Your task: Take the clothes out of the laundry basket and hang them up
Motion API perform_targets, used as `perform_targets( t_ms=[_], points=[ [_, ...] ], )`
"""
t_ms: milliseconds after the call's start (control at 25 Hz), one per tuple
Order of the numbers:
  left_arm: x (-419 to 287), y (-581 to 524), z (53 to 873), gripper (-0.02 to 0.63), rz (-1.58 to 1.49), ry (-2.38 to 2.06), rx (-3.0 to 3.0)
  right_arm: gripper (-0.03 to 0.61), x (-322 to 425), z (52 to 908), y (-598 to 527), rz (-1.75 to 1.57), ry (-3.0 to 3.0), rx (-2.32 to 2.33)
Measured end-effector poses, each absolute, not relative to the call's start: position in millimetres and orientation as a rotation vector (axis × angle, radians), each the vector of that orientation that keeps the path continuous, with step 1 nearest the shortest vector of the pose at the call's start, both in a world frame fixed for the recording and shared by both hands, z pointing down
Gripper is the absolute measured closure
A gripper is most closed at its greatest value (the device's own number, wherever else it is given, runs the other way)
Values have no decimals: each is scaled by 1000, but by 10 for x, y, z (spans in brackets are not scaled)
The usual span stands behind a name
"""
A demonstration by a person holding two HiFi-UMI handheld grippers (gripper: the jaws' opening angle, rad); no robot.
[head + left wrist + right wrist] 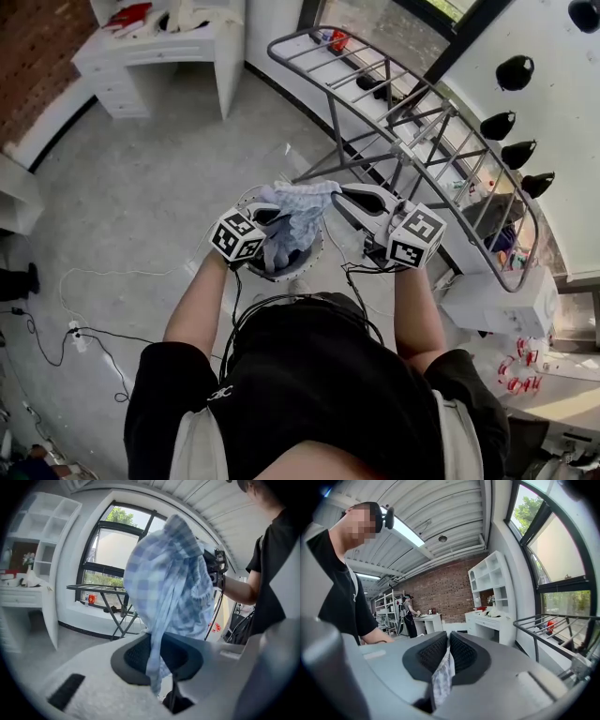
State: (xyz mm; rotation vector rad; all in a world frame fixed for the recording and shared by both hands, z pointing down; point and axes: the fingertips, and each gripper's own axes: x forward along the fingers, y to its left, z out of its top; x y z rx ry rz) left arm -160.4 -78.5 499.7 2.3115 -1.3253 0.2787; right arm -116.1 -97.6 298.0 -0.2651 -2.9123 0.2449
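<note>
- A grey metal drying rack point(422, 141) is seen standing along the window wall, beyond both grippers.
- A white desk point(159, 56) is noted at the far left, well apart from the rack.
- The laundry basket point(309, 261) is found directly below the raised cloth and is mostly covered by it; only part of the rim is shown.
- A blue-and-white checked garment point(298, 217) is held up over the basket, bunched between the two grippers.
- Left gripper point(157, 656): the jaws are closed on a hanging fold of the garment, which is pinched between the pads.
- Right gripper point(446, 653): the jaws are brought almost together, with a thin edge of the garment clamped between them.
</note>
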Motion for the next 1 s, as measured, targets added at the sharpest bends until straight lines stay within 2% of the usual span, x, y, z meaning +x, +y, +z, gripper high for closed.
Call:
perform_targets(
  t_ms=[320,640,1000],
  points=[
    [-1935,-603,4596,563,333,-1466,2301,545,-1066,3147,-1364,349,-2930,-41],
    [-2482,-581,3700,563,158,-1730,2276,545,-1124,3382,-1547,328,-2872,96],
    [-2514,-676,2957,563,330,-1886,2388,545,-1148,3138,-1615,266,-2915,152]
  ],
)
